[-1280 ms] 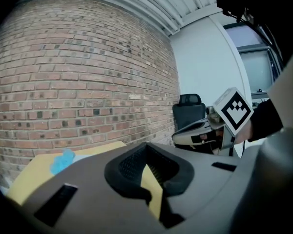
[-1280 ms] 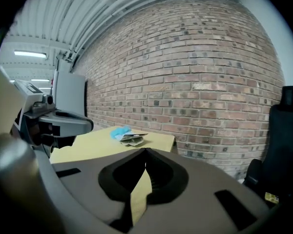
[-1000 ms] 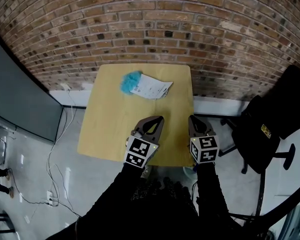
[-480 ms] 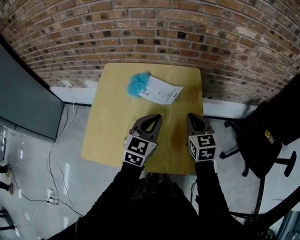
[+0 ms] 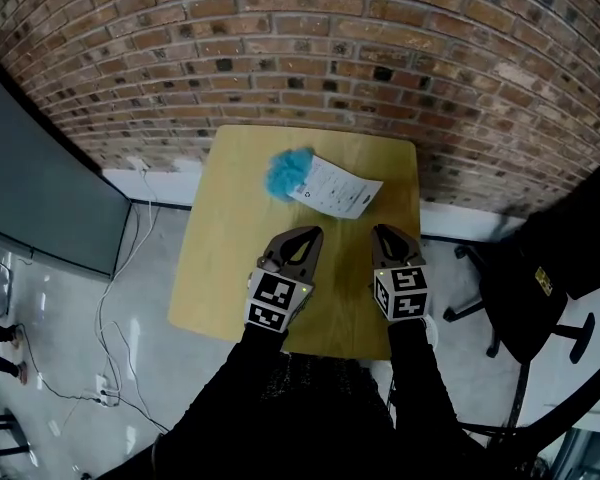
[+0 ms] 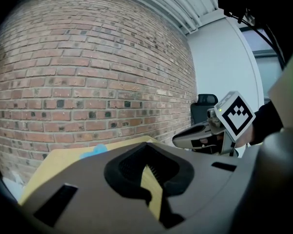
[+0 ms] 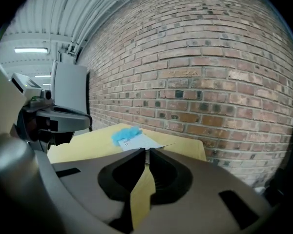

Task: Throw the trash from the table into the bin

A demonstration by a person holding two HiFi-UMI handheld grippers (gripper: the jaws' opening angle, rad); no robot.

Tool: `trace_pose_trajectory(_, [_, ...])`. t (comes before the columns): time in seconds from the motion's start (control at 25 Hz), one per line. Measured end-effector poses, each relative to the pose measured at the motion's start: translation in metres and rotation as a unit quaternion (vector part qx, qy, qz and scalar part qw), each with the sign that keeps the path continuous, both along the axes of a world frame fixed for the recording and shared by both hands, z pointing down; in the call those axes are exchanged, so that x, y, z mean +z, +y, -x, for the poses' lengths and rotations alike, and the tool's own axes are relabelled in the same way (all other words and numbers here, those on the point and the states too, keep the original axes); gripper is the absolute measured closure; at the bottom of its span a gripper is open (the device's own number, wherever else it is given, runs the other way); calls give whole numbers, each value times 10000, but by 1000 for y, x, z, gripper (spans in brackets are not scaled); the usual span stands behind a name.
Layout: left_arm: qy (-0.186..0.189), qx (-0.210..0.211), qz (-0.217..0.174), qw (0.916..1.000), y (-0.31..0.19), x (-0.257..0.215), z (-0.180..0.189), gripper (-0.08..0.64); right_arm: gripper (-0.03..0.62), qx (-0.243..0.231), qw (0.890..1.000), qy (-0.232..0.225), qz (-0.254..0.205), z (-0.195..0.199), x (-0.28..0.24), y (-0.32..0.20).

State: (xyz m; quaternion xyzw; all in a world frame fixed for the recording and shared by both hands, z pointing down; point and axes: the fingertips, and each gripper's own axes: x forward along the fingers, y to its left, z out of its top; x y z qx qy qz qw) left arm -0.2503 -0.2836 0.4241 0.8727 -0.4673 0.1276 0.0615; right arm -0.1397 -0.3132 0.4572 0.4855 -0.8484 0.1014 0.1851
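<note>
Seen from the head view, with twelve o'clock toward the brick wall, a small wooden table stands against the wall. The trash lies at the table's far end. A fluffy blue wad sits there, and a white printed paper slip touches it at its four o'clock side. The print on the slip is too small to read, and the wad may be crumpled tissue or some kind of fibre; the pictures do not settle which.

Both grippers hover over the near half of the table, side by side and pointing toward twelve o'clock, well apart from the trash. The left gripper has its jaws brought together at the tips, with nothing between them, only the yellow tabletop showing through the opening behind. From it the wad lies at about eleven o'clock and the slip at about one o'clock. The right gripper is also closed, its jaws leaving just a thin slit, and it is empty; the slip lies at its eleven o'clock.

Black sleeves run back from both marker cubes (each cube sits at the rear of its gripper). A dark panel stands at the table's nine o'clock, with cables on the grey floor beside it. A black office chair stands at the table's four o'clock.
</note>
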Motion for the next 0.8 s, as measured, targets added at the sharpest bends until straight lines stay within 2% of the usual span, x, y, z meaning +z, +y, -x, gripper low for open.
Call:
trace_pose_trajectory(0.2, [-2, -10, 62, 10000, -7, 4, 12, 555, 572, 103, 9999, -19, 81, 9, 8, -9])
trace_pose_trajectory(0.6, [57, 99, 149, 9998, -19, 13, 22, 555, 420, 398, 9973, -581, 203, 27, 7, -29])
trace_pose_trajectory(0.8, [63, 133, 231, 9996, -23, 21, 28, 555, 387, 658, 9940, -730, 477, 32, 16, -39])
